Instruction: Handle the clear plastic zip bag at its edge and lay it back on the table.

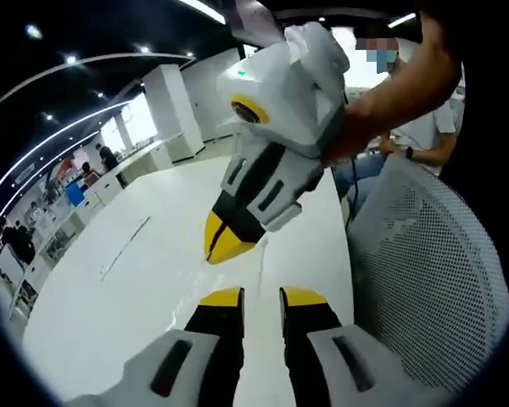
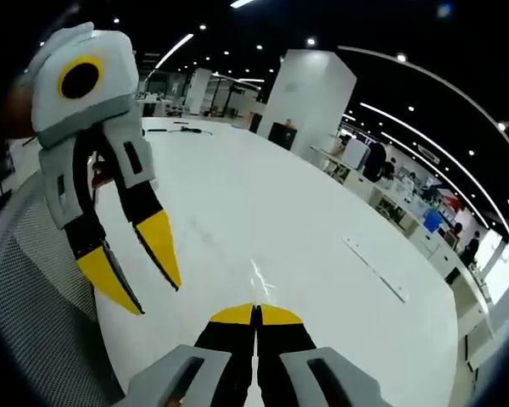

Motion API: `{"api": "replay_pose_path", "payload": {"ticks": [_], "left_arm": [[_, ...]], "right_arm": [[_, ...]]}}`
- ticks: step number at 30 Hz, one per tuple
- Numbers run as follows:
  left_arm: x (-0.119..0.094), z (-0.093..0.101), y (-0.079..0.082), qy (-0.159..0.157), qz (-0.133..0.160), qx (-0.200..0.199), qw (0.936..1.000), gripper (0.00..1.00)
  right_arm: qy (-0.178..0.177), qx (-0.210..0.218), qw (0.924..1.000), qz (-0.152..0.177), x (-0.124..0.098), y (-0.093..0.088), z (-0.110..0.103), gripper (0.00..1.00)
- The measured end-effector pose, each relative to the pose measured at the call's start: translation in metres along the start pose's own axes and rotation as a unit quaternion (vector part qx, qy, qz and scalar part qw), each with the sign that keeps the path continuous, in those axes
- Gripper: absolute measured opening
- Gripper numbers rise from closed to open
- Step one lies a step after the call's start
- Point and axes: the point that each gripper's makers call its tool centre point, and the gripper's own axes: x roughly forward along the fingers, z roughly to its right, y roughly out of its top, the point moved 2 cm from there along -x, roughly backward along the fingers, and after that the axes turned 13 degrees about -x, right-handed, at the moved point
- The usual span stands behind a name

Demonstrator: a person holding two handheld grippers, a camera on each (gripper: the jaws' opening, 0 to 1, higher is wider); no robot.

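The clear plastic zip bag [image 2: 256, 275] is almost see-through; it shows as a thin glinting edge just past my right gripper [image 2: 256, 315], whose yellow-tipped jaws are pressed together on it. In the left gripper view the same film [image 1: 260, 267] hangs as a faint line below the right gripper [image 1: 225, 246], held above the white table [image 1: 153, 280]. My left gripper [image 1: 263, 297] is open, its jaws apart with nothing between them, just below the bag's edge. From the right gripper view, the left gripper [image 2: 136, 271] hangs open to the left of the bag.
A white mesh chair back [image 1: 433, 254] stands close beside the table edge [image 2: 34, 322]. A thin flat strip [image 2: 373, 267] lies on the table. Small dark items [image 2: 178, 129] sit at the far end. A person [image 1: 424, 127] sits behind the chair.
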Motion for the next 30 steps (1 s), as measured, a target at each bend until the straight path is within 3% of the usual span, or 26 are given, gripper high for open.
{"api": "replay_pose_path", "payload": {"ticks": [5, 23, 30], "left_arm": [[-0.015, -0.010, 0.002, 0.019, 0.028, -0.042, 0.9985, 0.20], [-0.064, -0.030, -0.036, 0.080, 0.042, -0.138, 0.9863, 0.33], [-0.076, -0.027, -0.069, 0.098, 0.026, -0.176, 0.9792, 0.39]], "right_arm": [[-0.002, 0.000, 1.0000, -0.003, 0.005, -0.003, 0.003, 0.00], [0.014, -0.045, 0.9988, -0.015, 0.026, -0.009, -0.003, 0.00], [0.011, -0.077, 0.9969, -0.013, 0.041, -0.014, -0.009, 0.00]]}}
